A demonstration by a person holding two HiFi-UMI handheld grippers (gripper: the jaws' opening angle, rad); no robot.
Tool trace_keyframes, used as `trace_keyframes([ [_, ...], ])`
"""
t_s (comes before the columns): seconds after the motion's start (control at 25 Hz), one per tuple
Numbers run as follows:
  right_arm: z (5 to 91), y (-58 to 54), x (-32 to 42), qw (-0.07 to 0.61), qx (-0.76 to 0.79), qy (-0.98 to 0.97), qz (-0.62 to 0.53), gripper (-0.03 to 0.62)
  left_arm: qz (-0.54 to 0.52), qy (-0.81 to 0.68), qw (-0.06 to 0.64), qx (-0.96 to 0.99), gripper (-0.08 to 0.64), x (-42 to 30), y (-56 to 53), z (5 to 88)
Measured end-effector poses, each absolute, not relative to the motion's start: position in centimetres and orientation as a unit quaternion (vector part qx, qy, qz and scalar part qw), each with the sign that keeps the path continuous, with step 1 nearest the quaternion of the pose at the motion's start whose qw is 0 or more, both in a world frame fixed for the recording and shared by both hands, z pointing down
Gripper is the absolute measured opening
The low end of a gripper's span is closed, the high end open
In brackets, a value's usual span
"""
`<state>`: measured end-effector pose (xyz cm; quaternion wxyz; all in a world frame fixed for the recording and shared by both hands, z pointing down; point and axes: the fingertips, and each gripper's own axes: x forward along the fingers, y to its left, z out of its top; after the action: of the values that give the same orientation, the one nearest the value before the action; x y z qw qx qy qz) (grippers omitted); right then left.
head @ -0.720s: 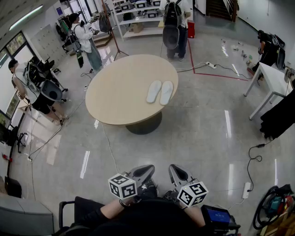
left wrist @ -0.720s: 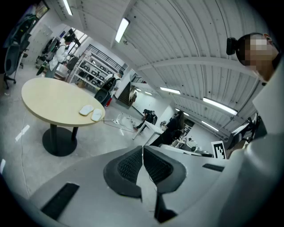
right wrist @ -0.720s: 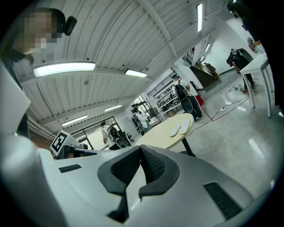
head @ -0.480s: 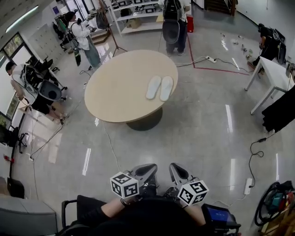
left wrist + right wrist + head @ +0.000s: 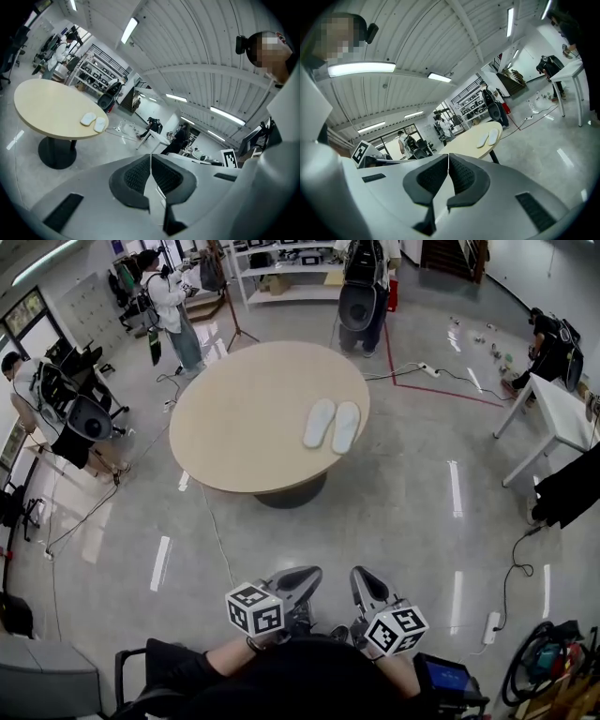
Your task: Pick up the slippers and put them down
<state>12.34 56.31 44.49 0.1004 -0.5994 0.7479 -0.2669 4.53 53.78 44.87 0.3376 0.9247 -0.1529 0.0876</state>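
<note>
head view, slippers: a white, flat, round-ended pair of slippers (image 5: pixel 331 426) lies side by side on the right part of the round, pale table (image 5: pixel 225 427), long axes pointing away from the person.
head view, reach: the left hand-held gripper (image 5: pixel 309 575) and right hand-held gripper (image 5: pixel 362 576) sit low by the body, well apart from the table across glossy floor. The pair is straight ahead, neither clearly nearer.
left gripper view, jaws: ribbed dark pads together, nothing between; slippers (image 5: pixel 93 122) far ahead-left.
right gripper view, jaws: together, empty; slippers (image 5: pixel 487 137) far ahead, slightly right.
</note>
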Motion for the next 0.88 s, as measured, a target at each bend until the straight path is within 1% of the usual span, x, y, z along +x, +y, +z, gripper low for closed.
trace_keyframes([
  [0.4,43.2,49.8,9.6,0.076,-0.632,0.730,-0.248,0.015,0.018,-0.132,0.343,0.930,0.025,0.5,46.5,43.2],
  [0.68,44.7,45.6,7.9,0.057,-0.652,0.703,-0.278,0.015,0.005,-0.118,0.377,0.919,0.024,-1.8,41.2,44.6],
  [0.88,46.0,43.2,8.4,0.051,-0.655,0.696,-0.290,0.017,0.008,-0.118,0.387,0.914,0.025,-1.4,38.8,45.9],
])
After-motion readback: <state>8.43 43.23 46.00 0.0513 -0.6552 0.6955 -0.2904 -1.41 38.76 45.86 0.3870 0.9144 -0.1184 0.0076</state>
